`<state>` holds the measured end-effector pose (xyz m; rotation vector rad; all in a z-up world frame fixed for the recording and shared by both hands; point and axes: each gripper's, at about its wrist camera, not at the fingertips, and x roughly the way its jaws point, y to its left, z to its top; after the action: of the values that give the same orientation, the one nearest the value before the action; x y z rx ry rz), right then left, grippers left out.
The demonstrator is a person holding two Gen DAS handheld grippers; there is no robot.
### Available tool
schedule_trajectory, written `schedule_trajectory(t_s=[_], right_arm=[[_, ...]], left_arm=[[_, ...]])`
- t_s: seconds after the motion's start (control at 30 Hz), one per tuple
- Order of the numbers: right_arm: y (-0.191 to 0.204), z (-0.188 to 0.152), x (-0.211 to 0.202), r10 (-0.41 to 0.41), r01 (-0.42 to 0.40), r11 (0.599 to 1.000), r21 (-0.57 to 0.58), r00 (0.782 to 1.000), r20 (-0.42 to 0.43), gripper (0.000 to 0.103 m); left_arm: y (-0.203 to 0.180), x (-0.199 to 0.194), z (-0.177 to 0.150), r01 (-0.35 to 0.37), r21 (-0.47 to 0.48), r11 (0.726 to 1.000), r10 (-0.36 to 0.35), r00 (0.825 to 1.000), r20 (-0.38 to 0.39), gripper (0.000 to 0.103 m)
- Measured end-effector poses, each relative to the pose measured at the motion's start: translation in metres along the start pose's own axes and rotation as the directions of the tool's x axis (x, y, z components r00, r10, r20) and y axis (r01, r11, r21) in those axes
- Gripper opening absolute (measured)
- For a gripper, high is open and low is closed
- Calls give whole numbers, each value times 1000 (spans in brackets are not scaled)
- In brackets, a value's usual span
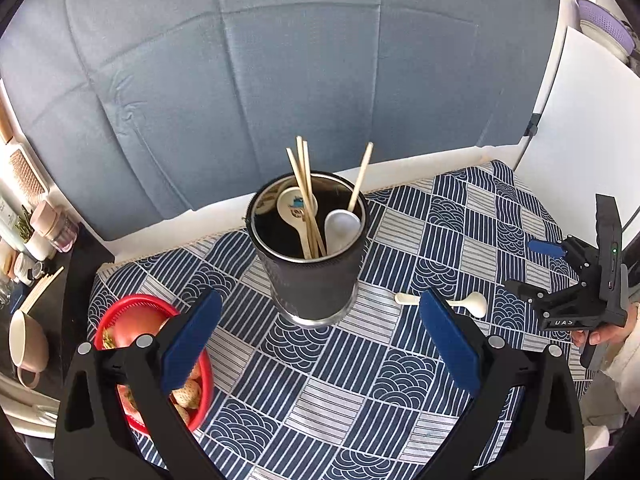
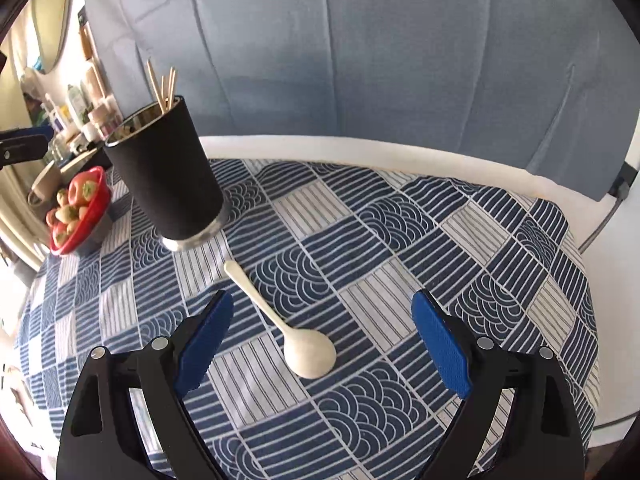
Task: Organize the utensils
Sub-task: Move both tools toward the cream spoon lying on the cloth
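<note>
A black utensil cup [image 1: 310, 256] stands on the blue patterned tablecloth [image 1: 340, 380]; it holds several wooden chopsticks [image 1: 305, 196] and two white spoons [image 1: 340, 226]. It also shows in the right wrist view [image 2: 168, 176]. A cream spoon [image 2: 296, 332] lies flat on the cloth, right of the cup, and shows in the left wrist view [image 1: 468, 304]. My left gripper [image 1: 320, 340] is open and empty, just in front of the cup. My right gripper [image 2: 324, 340] is open and empty, with the spoon's bowl between its fingers; it appears at the left view's right edge [image 1: 568, 280].
A red bowl of fruit [image 1: 152, 356] sits at the cloth's left edge, also in the right wrist view [image 2: 80, 208]. A beige mug [image 1: 26, 348] and bottles stand on a side counter to the left. A grey-blue cushion [image 1: 280, 72] backs the table.
</note>
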<state>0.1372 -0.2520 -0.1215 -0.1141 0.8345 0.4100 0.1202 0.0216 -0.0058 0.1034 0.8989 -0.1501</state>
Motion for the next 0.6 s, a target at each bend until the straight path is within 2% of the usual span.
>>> schedule_trajectory(t_s=[0.23, 0.43, 0.6], right_arm=[[-8, -22, 7, 61, -63, 997, -38, 997, -50, 86], [-6, -32, 20, 84, -94, 988, -119, 993, -89, 86], [-7, -36, 35, 103, -118, 986, -122, 987, -127, 86]], left_arm=[[-22, 4, -24, -30, -33, 999, 28, 999, -43, 97], [-36, 14, -46, -39, -60, 997, 34, 997, -72, 97], [-41, 27, -61, -41, -59, 997, 34, 993, -110, 97]])
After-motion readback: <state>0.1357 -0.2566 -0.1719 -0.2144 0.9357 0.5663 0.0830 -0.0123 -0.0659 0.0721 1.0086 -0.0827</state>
